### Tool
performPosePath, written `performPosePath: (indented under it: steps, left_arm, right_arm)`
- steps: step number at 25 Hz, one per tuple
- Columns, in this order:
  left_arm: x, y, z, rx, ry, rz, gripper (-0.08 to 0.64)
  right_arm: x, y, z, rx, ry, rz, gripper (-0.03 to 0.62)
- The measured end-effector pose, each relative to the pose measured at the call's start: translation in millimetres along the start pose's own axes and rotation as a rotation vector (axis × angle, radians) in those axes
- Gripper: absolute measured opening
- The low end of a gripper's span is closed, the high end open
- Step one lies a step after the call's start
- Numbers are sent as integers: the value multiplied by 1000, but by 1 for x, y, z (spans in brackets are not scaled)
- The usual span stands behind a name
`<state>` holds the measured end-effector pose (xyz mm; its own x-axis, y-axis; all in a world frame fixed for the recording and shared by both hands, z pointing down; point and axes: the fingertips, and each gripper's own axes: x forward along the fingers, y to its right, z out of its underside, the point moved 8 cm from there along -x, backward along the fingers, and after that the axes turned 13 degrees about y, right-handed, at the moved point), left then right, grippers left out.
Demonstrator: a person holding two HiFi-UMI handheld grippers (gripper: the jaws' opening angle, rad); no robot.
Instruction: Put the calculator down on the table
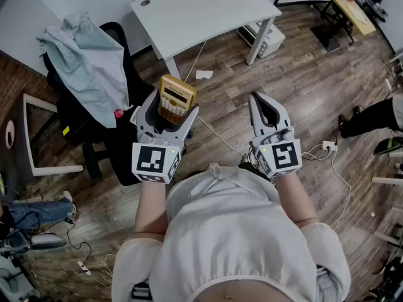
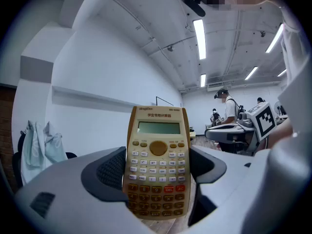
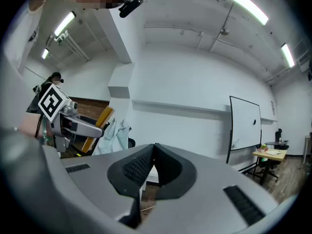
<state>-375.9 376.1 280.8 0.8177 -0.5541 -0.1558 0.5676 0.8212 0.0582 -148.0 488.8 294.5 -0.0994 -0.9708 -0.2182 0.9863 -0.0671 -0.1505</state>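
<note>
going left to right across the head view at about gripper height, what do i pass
pale cloth -> calculator -> right gripper -> dark trouser leg

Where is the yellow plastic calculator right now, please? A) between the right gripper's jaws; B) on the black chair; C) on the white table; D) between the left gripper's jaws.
D: the yellow plastic calculator stands upright, clamped in the left gripper; the right gripper is shut and empty.

Tan calculator [image 2: 158, 165], white table [image 1: 201, 8], wood-grain floor [image 1: 302, 87]
</note>
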Motion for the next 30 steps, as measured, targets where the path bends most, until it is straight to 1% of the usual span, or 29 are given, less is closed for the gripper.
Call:
performPosePath:
  steps: [9, 16, 20, 24, 27, 30]
  left_arm:
    - [-1, -7, -2, -17, 21, 5, 408]
    - [6, -9, 1, -31, 13, -2, 408]
    - [20, -4, 7, -35, -5, -14, 408]
    - [39, -6, 21, -26, -29, -40, 408]
    - [61, -5, 32, -21, -50, -74, 408]
    - [97, -4, 40, -8, -63, -117, 408]
  right_arm:
    - [4, -4, -1, -5, 0, 11, 2]
    - [8, 0, 1, 4, -4, 7, 3]
    - [12, 18, 10, 37, -17, 4, 5]
    - [30, 40, 32, 74, -29, -6, 5]
    - [46, 64, 48, 93, -31, -44, 5]
    - [72, 97, 64, 130, -50, -110, 5]
